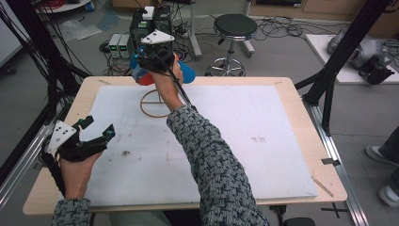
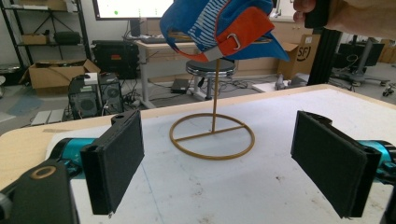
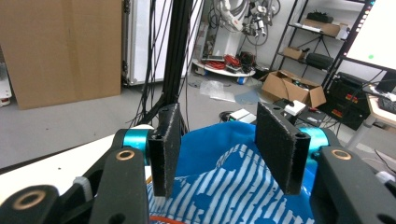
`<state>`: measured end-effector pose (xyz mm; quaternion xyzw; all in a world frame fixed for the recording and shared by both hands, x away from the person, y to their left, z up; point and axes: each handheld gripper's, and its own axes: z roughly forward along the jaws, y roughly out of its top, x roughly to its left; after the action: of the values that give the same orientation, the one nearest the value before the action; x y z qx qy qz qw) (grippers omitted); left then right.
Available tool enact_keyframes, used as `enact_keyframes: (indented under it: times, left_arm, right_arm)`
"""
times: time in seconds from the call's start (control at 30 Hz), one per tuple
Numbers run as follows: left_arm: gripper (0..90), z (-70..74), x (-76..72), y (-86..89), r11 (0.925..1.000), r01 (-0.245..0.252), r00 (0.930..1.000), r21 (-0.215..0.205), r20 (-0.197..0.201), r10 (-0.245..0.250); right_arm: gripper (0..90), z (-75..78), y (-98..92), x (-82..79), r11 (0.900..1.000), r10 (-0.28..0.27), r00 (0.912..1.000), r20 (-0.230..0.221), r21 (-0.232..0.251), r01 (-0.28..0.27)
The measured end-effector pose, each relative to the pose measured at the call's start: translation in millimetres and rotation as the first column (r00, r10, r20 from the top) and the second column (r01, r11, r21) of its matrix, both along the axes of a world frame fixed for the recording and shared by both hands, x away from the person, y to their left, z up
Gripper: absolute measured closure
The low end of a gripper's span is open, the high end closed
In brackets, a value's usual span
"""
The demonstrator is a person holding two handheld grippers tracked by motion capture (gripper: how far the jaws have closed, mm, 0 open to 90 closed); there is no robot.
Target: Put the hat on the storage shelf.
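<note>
A blue and orange cap (image 2: pixel 224 28) is seated atop a hat stand (image 2: pixel 213 135). The right gripper (image 3: pixel 217 144) is parted above it, releasing; withdrawal is judged next. The left gripper (image 2: pixel 219 158) is spread wide, empty.

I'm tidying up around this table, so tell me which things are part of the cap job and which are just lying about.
Part of the job:
- blue and orange cap, sitting on top of the stand
- gold wire stand
- right tongs, open above the cap
- left tongs, open, off to the side

Just lying about:
- black stool
- computer boxes on the floor
- cardboard boxes
</note>
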<state>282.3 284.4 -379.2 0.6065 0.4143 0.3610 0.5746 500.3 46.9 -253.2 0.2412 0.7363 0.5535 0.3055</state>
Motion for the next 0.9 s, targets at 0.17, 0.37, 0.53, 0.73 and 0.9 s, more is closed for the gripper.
enact_keyframes:
  times: [0.17,0.37,0.53,0.73,0.9]
  left_arm:
    - [17.3,-0.1,0.0,-0.1,1.0000,0.001,1.0000,0.000,-0.001,-0.001]
    - [17.3,-0.1,-0.3,1.4,1.0000,-0.004,1.0000,-0.003,0.000,0.004]
    - [17.2,0.3,-0.6,1.2,1.0000,-0.004,1.0000,0.004,0.000,0.004]
    - [17.3,-0.4,-0.2,0.9,1.0000,-0.005,1.0000,0.003,-0.003,0.005]
    - [17.2,-1.5,0.3,1.4,1.0000,-0.009,1.0000,0.003,-0.004,0.009]
  right_arm:
    - [47.8,0.7,-3.0,-0.6,1.000,-0.004,1.0000,0.006,0.003,0.004]
    - [44.1,6.8,-15.1,-4.2,0.999,-0.011,0.9999,0.008,0.030,0.011]
    - [41.5,16.0,-31.8,-4.5,0.998,-0.032,0.9993,0.020,0.051,0.031]
    - [38.1,23.8,-54.5,-4.8,0.995,-0.070,0.9973,0.022,0.079,0.068]
    - [32.8,29.2,-90.2,-7.3,0.987,-0.118,0.9928,0.017,0.112,0.116]
